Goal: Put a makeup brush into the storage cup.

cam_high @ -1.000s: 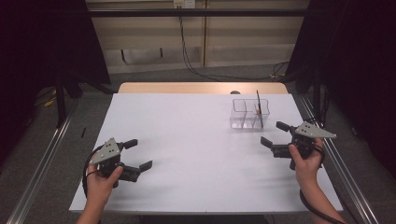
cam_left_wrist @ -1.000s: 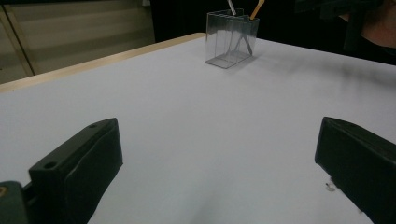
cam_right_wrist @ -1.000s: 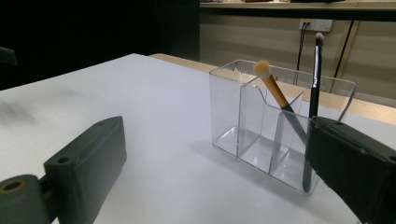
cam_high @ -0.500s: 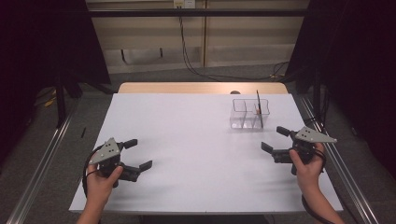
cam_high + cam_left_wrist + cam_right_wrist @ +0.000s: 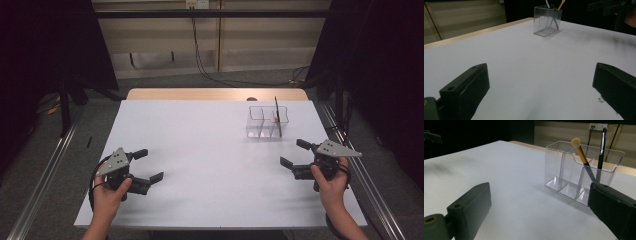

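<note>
**Two grippers idle, fingers wide, by brush holder**

Left gripper (image 5: 145,166) sits low at the near-left of the white tabletop (image 5: 200,150), fingers spread wide, gripping nothing, aimed twd the far right. Right gripper (image 5: 296,155), held w/ forearm coming in from the near edge, points left, fingers likewise wide apart & empty. Just beyond it stands 1 clear organizer (image 5: 576,177) w/ 3 compartments, long axis across the tabletop. Inside: 2 makeup brushes, the tan-tipped brush (image 5: 580,152) leaning, the black brush (image 5: 602,147) near upright, both bristles up.
</note>
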The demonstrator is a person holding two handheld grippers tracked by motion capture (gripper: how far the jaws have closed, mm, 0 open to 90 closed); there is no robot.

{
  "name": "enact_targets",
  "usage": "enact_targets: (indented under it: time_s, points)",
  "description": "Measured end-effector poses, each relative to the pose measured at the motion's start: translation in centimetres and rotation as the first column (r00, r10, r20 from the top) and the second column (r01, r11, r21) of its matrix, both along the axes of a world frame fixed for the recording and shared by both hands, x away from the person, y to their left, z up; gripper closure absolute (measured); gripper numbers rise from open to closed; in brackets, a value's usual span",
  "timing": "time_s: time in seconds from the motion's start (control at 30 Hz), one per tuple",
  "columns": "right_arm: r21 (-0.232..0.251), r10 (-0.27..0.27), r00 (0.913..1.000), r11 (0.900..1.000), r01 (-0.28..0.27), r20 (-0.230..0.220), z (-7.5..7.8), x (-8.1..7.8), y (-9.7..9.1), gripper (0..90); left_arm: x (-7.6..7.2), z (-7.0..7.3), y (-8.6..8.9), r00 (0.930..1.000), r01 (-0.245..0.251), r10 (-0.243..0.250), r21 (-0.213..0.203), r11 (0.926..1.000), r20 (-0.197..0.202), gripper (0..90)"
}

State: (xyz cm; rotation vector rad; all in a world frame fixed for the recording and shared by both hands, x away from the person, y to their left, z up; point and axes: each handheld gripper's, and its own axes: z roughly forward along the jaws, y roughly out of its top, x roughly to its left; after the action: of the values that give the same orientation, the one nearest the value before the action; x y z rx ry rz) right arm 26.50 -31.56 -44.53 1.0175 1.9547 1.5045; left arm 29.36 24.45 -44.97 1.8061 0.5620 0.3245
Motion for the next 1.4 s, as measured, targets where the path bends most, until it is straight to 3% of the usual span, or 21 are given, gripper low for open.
enact_targets:
  time_s: [1.4]
  points:
    - [-0.030,-0.004,0.9992,0.9995,0.002,-0.041,-0.6,-2.7,-1.6,4.5,0.0,-0.1,0.0,1.0000,-0.005,0.005,0.003,1.0000,0.002,0.7]
